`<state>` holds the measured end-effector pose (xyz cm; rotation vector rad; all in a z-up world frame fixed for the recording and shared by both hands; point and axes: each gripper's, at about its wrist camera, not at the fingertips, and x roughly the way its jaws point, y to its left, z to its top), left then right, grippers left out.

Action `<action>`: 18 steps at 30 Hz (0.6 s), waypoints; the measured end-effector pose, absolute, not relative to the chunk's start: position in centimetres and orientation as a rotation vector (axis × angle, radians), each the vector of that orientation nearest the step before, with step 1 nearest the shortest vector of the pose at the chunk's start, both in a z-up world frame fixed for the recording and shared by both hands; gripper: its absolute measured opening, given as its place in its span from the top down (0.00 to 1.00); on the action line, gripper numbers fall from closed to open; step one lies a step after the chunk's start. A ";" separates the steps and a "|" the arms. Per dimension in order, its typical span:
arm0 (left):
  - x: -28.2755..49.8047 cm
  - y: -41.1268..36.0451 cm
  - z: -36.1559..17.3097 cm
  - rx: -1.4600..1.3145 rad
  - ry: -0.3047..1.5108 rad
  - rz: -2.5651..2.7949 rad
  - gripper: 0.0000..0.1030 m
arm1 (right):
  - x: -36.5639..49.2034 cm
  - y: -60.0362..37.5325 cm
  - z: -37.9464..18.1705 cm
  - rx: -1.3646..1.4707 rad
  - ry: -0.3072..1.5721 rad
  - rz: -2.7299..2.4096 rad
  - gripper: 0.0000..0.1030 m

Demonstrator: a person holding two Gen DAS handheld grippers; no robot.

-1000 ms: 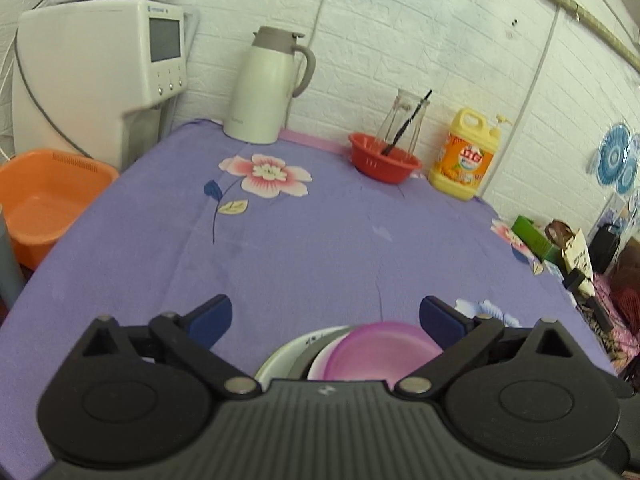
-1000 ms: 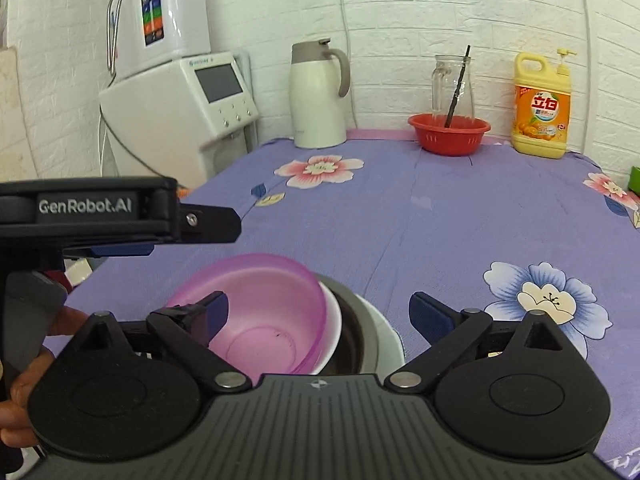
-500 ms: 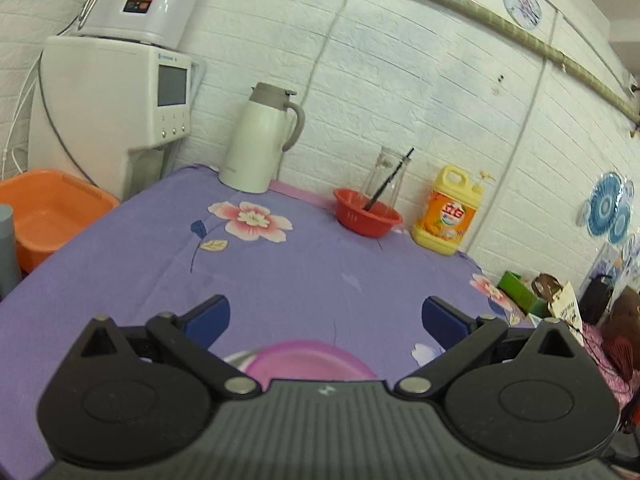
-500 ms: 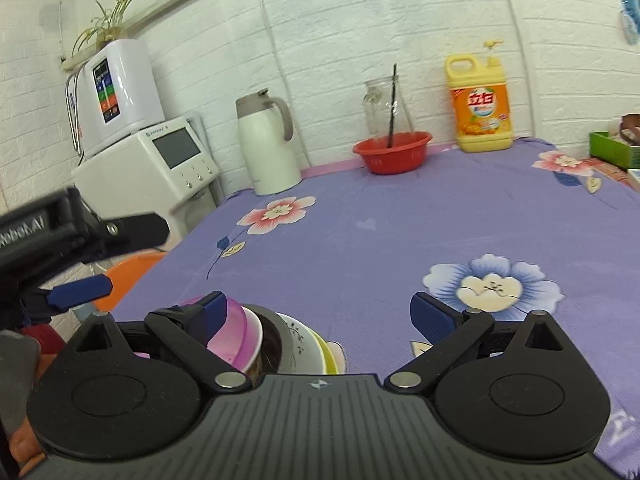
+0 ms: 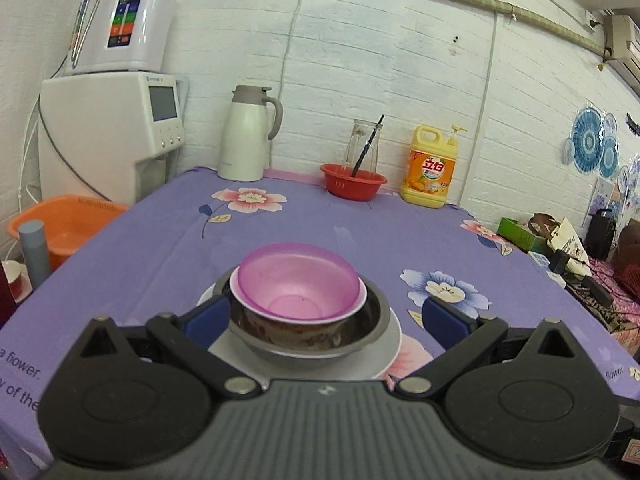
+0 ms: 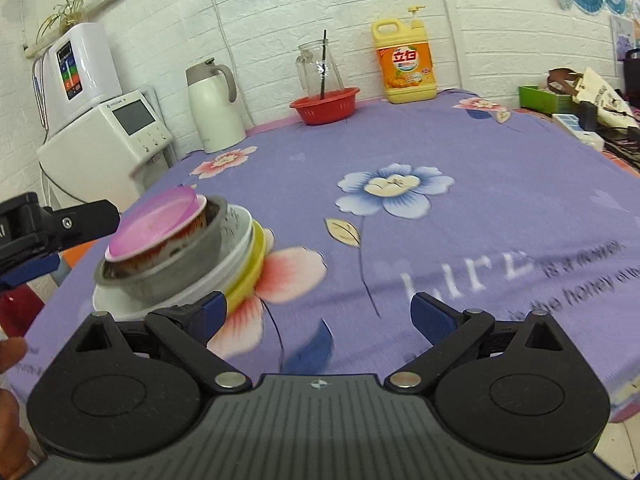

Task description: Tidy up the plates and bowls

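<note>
The stack of dishes [image 5: 300, 320] stands on the table [image 5: 280, 232], near its front left corner. From the top down it consists of a translucent purple bowl [image 5: 298, 286], a white-rimmed patterned bowl [image 5: 296, 330], a steel bowl [image 5: 376, 316] and a white plate [image 5: 394, 344]. The right wrist view adds a yellow plate [image 6: 258, 256] below the white one.

All the bowls sit nested, mouths up, and the vertical axis of the stack is upright. The right wrist view is blurred at the stack, so the pattern on the second bowl is hard to make out. The near edge of the white plate is cut off by the body of the left gripper [image 5: 320, 316].

The left gripper's jaws are spread, one on each side of the stack, and grip nothing; whether the left finger touches the steel bowl cannot be told. The right gripper [image 6: 318, 312] is beside the stack on the right with its jaws spread, its left finger [image 6: 212, 308] just in front of the yellow plate's rim.

Along the far edge of the table stand a white thermos [image 5: 246, 136], a red basket [image 5: 354, 182] and a yellow detergent bottle [image 5: 432, 172].
</note>
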<state>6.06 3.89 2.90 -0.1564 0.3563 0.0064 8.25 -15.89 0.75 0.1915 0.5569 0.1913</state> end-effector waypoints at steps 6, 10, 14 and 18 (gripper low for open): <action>2.0 2.4 2.1 -0.093 0.343 0.026 0.01 | 3.7 -17.4 1.2 0.192 0.491 0.144 0.00; -0.1 1.8 1.6 -0.047 0.326 0.053 0.01 | 1.8 -17.6 1.6 0.194 0.446 0.163 0.00; -0.1 1.7 1.3 -0.025 0.323 0.076 0.01 | 1.8 -17.4 1.3 0.179 0.444 0.167 0.00; -0.6 1.5 1.3 -0.009 0.314 0.083 0.01 | 1.4 -17.3 0.8 0.167 0.452 0.169 0.00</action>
